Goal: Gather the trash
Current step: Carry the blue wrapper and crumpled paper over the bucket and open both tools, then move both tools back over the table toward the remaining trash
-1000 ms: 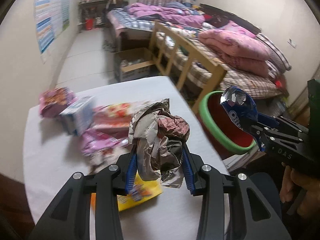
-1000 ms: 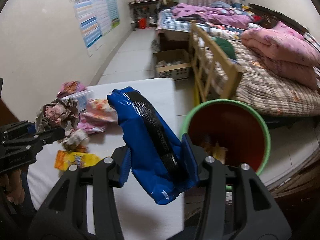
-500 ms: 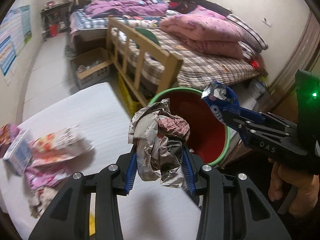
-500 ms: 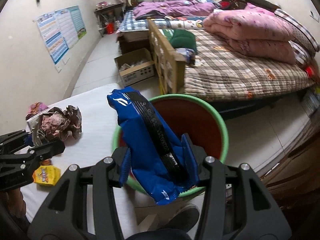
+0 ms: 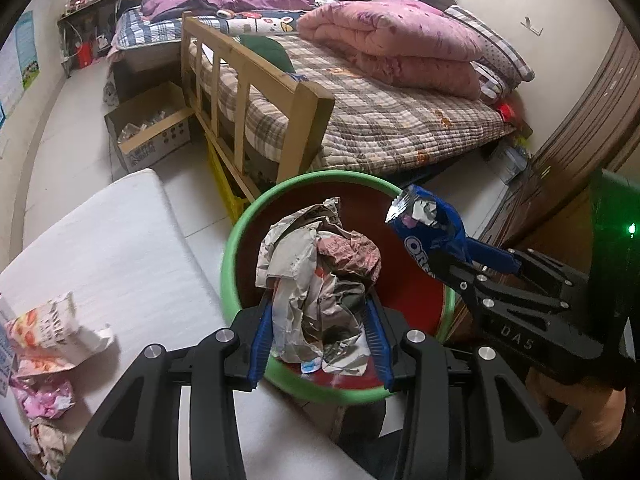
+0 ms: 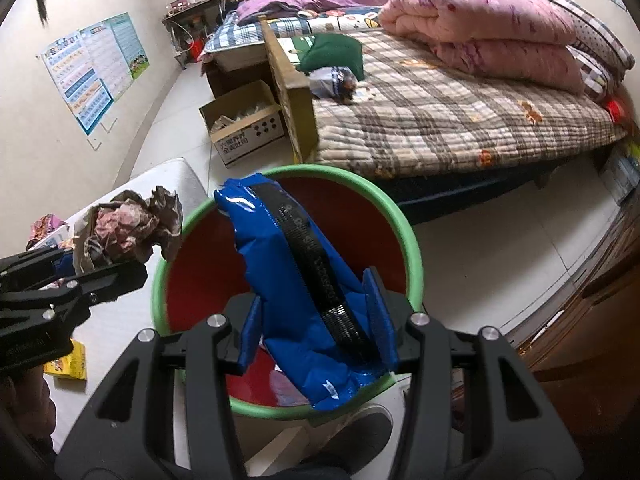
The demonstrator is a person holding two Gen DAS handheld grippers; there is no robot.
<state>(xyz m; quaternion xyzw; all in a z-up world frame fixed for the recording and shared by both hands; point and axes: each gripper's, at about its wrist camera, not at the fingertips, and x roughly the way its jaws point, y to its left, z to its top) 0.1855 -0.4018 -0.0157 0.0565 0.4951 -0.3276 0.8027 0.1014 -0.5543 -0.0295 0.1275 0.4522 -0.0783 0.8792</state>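
Fingers of my left gripper (image 5: 318,334) clamp the crumpled wrapper wad (image 5: 316,276), the bin (image 5: 232,280) just beyond them. On the right view, my right gripper (image 6: 318,326) pinches the blue packet (image 6: 292,280) over that bin.

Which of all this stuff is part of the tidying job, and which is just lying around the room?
Part of the job:
crumpled wrapper wad in left gripper
blue cookie packet in right gripper
green-rimmed bin
wrappers on table

Just lying about:
bed
pink quilt
cardboard box
wall poster
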